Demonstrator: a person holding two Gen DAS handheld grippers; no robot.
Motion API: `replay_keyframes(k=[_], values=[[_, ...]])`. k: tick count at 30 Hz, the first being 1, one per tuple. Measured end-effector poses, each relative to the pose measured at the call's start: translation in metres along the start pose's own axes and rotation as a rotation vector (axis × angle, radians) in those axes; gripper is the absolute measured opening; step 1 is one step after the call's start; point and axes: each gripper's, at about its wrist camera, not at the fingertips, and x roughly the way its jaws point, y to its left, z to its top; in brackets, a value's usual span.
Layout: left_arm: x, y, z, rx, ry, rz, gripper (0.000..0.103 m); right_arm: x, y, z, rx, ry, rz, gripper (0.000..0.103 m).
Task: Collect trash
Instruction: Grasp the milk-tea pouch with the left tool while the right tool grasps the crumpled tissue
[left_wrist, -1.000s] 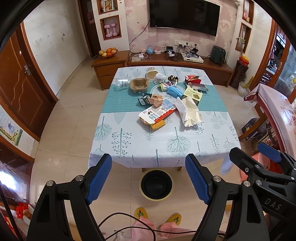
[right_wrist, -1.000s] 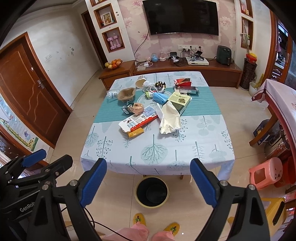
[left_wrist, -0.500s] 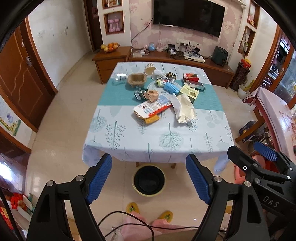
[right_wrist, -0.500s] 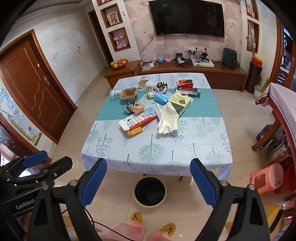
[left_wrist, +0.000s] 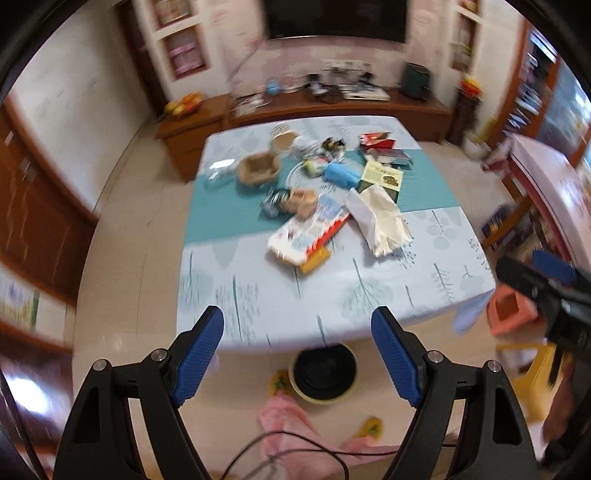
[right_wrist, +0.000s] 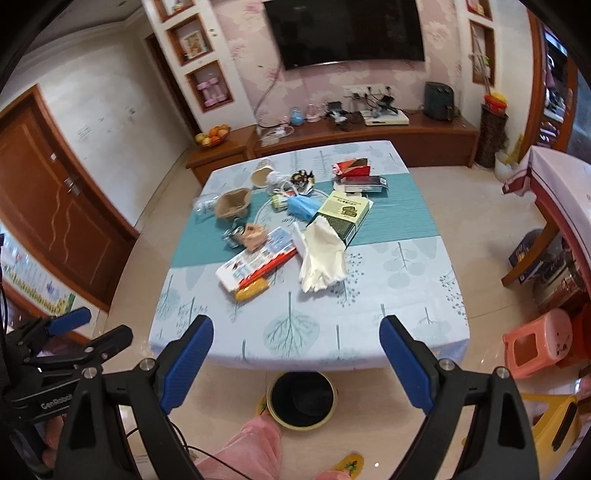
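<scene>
A person in pink trousers stands at the near edge of a dining table (right_wrist: 424, 295), a two-finger gripper in each hand, with the clear-up judged not yet begun. Both claws are spread wide and carry nothing: the left gripper (left_wrist: 297, 356) and the right gripper (right_wrist: 295, 363) hang short of the tablecloth, well apart from the litter.

All the rubbish lies on the table, grouped around the teal runner across its middle. Nearest the person is a yellow wrapper (right_wrist: 251, 290), touching the long red-and-white snack box (right_wrist: 258, 264). Just right of that box sprawl the cream rubber gloves (right_wrist: 323, 258), partly overlapping a green carton (right_wrist: 345, 214). Beyond it sit a blue face mask (right_wrist: 301, 206), a brown pulp tray (right_wrist: 232, 206), a tipped paper cup (right_wrist: 262, 175) and red packaging (right_wrist: 352, 168) toward the far edge. Smaller scraps between them are too small to name.

The black waste bin (right_wrist: 301, 398) with a yellow rim stands on the floor under the near edge of the table, beside the person's feet; as far as its mouth shows, nothing is in it.

Every piece therefore appears left to collect. The yellow wrapper and snack box, closest to the bin, look the likeliest first pick. The left-hand view is smeared, so its finer detail cannot be read.
</scene>
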Motion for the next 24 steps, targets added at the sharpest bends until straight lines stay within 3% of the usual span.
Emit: replay_keyframes(k=[3, 8, 11, 14, 19, 24], values=[[0.033, 0.021, 0.034, 0.116, 0.001, -0.017, 0.081, 0.041, 0.005, 0.021, 0.02, 0.036, -0.047, 0.092], [0.105, 0.049, 0.095, 0.359, 0.016, -0.079, 0.081, 0.128, -0.008, 0.047, 0.105, 0.15, -0.033, 0.092], [0.147, 0.052, 0.117, 0.505, 0.012, -0.092, 0.081, 0.178, -0.02, 0.052, 0.124, 0.214, -0.063, 0.092], [0.193, 0.047, 0.132, 0.636, 0.043, -0.125, 0.081, 0.208, -0.025, 0.055, 0.109, 0.219, -0.08, 0.092], [0.249, 0.044, 0.146, 0.743, 0.09, -0.191, 0.081, 0.25, -0.036, 0.066, 0.113, 0.23, -0.078, 0.093], [0.277, 0.043, 0.157, 0.8, 0.103, -0.258, 0.081, 0.285, -0.035, 0.068, 0.089, 0.293, -0.075, 0.093]])
